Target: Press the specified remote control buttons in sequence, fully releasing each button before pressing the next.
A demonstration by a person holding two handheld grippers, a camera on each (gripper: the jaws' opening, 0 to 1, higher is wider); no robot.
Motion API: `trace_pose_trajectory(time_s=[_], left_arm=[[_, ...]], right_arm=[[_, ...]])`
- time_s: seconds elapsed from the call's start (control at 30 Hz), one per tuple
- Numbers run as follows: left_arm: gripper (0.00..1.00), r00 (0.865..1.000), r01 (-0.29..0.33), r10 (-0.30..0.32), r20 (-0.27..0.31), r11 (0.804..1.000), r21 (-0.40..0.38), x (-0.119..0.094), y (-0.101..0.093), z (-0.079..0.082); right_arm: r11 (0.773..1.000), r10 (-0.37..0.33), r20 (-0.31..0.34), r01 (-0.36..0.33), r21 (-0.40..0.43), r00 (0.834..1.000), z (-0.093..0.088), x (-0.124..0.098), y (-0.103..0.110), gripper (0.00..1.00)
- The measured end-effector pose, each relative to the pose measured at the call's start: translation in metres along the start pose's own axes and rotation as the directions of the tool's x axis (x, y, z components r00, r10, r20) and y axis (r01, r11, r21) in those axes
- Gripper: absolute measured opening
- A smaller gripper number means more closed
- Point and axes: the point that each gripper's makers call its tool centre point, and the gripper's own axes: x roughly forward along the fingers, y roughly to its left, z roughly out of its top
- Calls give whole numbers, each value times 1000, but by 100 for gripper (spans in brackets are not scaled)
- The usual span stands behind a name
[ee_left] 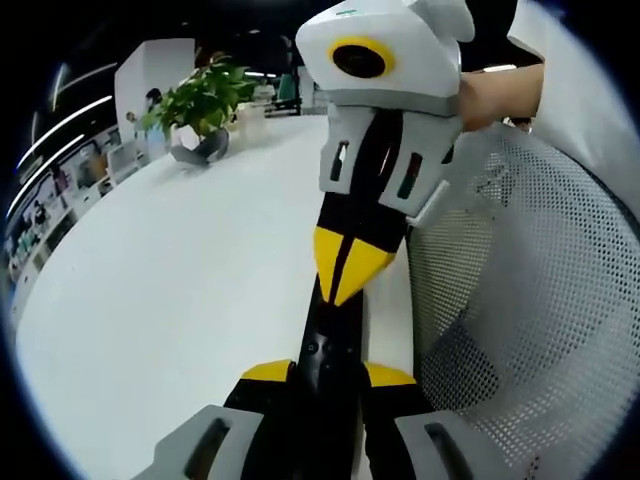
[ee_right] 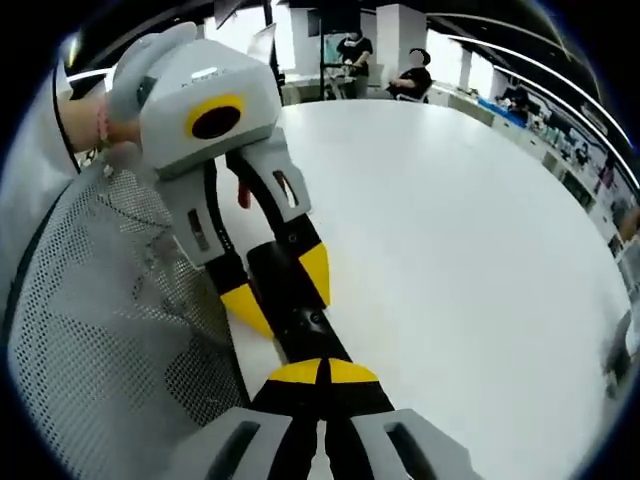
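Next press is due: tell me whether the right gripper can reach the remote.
Likely yes: the right gripper, shut, seems to rest on the remote, which the left gripper holds; nothing between.

Both views are evenly bright. The glossy white round tabletop [ee_left: 170, 290] bounces diffuse overhead light and nearly washes out toward 10 o'clock in the right gripper view. Long ceiling strip lamps [ee_left: 75, 115] glare at 10 o'clock in the left gripper view. Shadows are soft and faint. Fisheye bending curves the edges; the leafy green potted plant [ee_left: 200, 105] and background are slightly soft.
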Motion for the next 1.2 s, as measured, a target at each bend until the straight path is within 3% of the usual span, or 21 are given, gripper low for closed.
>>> trace_pose_trajectory(time_s=[0.27,0.43,0.57,0.67,0.77,0.87,1.0,1.13,1.2], left_arm=[[25,1000,-10,11,23,1000,-9,0,0,-1],[25,1000,-10,10,20,1000,-5,0,0,0],[25,1000,-5,5,17,1000,5,0,0,0],[25,1000,-4,4,26,1000,3,0,0,0],[25,999,-4,4,32,1000,2,0,0,-1],[25,999,-5,5,37,1000,-1,0,0,-1],[25,999,-4,4,37,1000,-1,-1,-1,-1],[25,999,-7,7,38,1000,-8,-1,-1,0],[25,999,-7,8,37,1000,-9,-1,-1,0]], right_arm=[[993,-9,-40,4,-117,999,2,4,1,0],[953,-27,-130,-13,-302,991,1,7,2,0],[923,-66,-205,-18,-383,977,1,9,3,0],[931,-69,-206,-11,-365,976,2,9,2,0],[954,-58,-155,9,-300,986,2,9,1,0],[960,-43,-97,14,-278,994,2,7,1,0],[985,-5,-33,-1,-175,999,3,6,-1,0],[958,-32,-52,16,-287,998,5,5,0,0],[958,-12,-37,1,-286,999,12,5,6,0]])
